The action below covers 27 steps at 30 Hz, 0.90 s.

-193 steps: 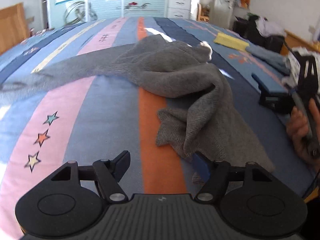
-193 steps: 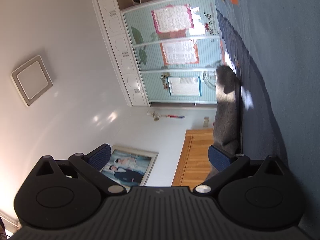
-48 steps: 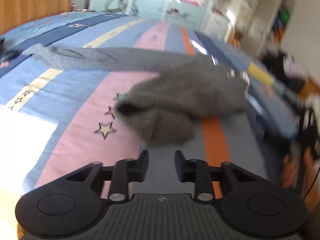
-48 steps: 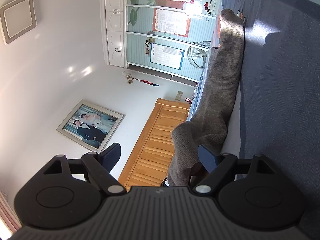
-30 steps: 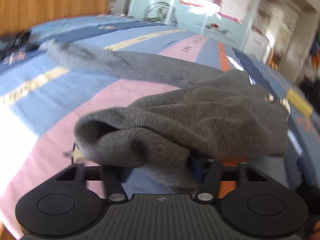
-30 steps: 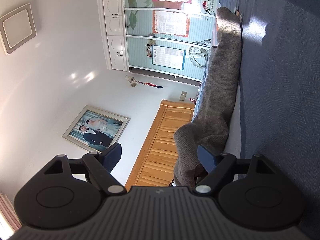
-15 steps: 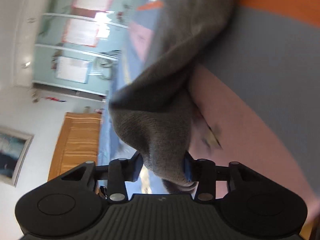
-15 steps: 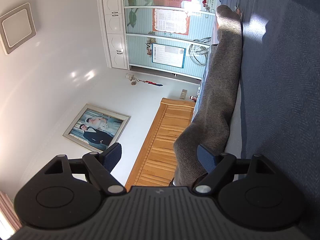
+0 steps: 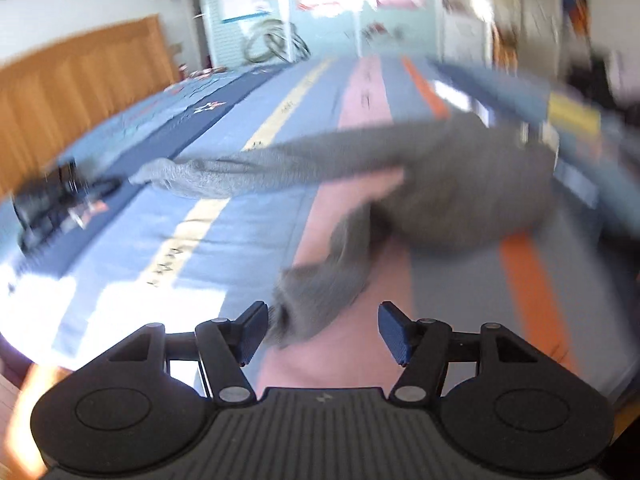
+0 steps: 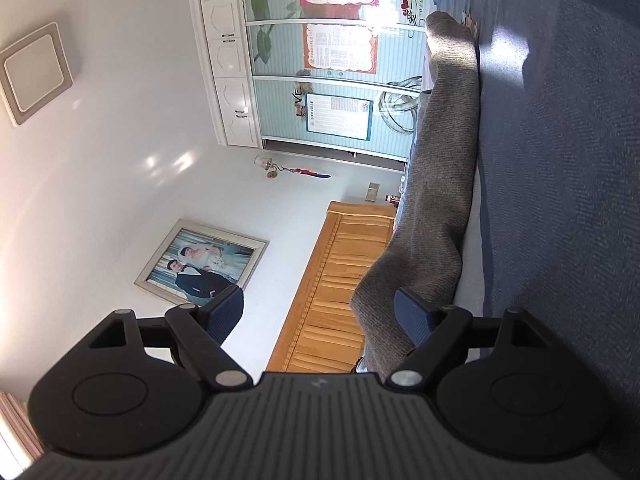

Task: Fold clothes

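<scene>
- The left gripper is seen at the bottom centre of the left wrist view with its jaws opening; a loose end of the grey sweater lies between them, just beside the left pad, and is not pressed.
- The sweater is spread across the striped bedsheet in mid-frame, with one sleeve stretched toward the left edge; the picture is blurred.
- A wooden headboard is seen at upper left, and a dark object, too blurred to name, at the left edge.
- The right gripper is held wide apart and nothing is clamped; a grey sleeve runs past its right pad.
- A framed photograph and a wardrobe with posters are seen behind.
</scene>
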Motion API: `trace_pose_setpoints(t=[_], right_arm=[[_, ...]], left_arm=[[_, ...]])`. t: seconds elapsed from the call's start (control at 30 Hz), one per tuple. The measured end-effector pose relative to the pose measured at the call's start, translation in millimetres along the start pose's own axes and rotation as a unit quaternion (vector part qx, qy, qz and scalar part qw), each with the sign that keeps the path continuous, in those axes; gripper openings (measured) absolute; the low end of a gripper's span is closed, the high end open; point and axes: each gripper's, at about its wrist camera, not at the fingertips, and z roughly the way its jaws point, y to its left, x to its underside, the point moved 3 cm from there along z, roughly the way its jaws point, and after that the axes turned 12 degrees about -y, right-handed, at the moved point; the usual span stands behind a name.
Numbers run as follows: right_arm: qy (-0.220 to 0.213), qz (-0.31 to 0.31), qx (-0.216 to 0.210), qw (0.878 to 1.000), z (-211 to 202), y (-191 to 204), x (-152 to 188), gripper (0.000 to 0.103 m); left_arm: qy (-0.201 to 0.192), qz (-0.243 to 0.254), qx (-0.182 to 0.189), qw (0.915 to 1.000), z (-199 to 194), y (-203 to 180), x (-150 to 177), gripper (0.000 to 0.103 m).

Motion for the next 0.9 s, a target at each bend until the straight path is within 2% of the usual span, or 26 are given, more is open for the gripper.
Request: trace_pose_setpoints(t=[0.07, 0.13, 0.23, 0.3, 0.37, 0.4, 0.43, 0.5, 0.53, 0.57, 0.67, 0.9], right_arm=[[0.0, 0.0, 0.0, 1.0, -1, -1, -2, 0.083], [0.001, 0.001, -0.001, 1.0, -2, -2, -2, 0.083], [0.0, 0.0, 0.0, 1.0, -1, 1, 0, 0.083], [0.0, 0.002, 0.0, 1.0, -1, 1, 0, 0.083], [0.0, 0.006, -0.001, 1.0, -2, 0, 0, 0.083], [0.0, 0.008, -0.002, 1.0, -1, -1, 0, 0.083], [0.0, 0.011, -0.002, 1.0, -1, -1, -1, 0.083], [0.0, 0.015, -0.004, 1.0, 0, -2, -1, 0.083], [0.0, 0.017, -0.004, 1.0, 1, -3, -1, 0.083], [0.0, 0.019, -0.004, 1.0, 1, -3, -1, 0.083], [-0.001, 0.02, -0.005, 1.0, 1, -3, -1, 0.083], [-0.003, 0.023, -0.006, 1.0, 1, -6, 0, 0.083]], left_arm=[[-0.031, -0.09, 0.009, 0.9954, 11, 5, -18, 0.073], [-0.044, -0.15, 0.0, 0.9877, 32, 3, -31, 0.073], [-0.06, -0.187, -0.028, 0.9802, 80, -6, -42, 0.076], [-0.031, -0.201, -0.031, 0.9786, 115, -13, -34, 0.076], [0.04, -0.225, -0.001, 0.9736, 141, -31, -5, 0.076], [0.08, -0.223, 0.019, 0.9714, 149, -44, 14, 0.076], [0.087, -0.196, 0.03, 0.9763, 148, -60, 30, 0.076], [0.075, -0.122, 0.04, 0.9889, 139, -90, 52, 0.088], [0.074, -0.084, 0.041, 0.9929, 135, -102, 57, 0.091], [0.076, -0.069, 0.041, 0.9938, 132, -109, 59, 0.091], [0.089, -0.06, 0.039, 0.9934, 123, -118, 60, 0.092], [0.081, -0.108, 0.049, 0.9896, 96, -104, 39, 0.09]])
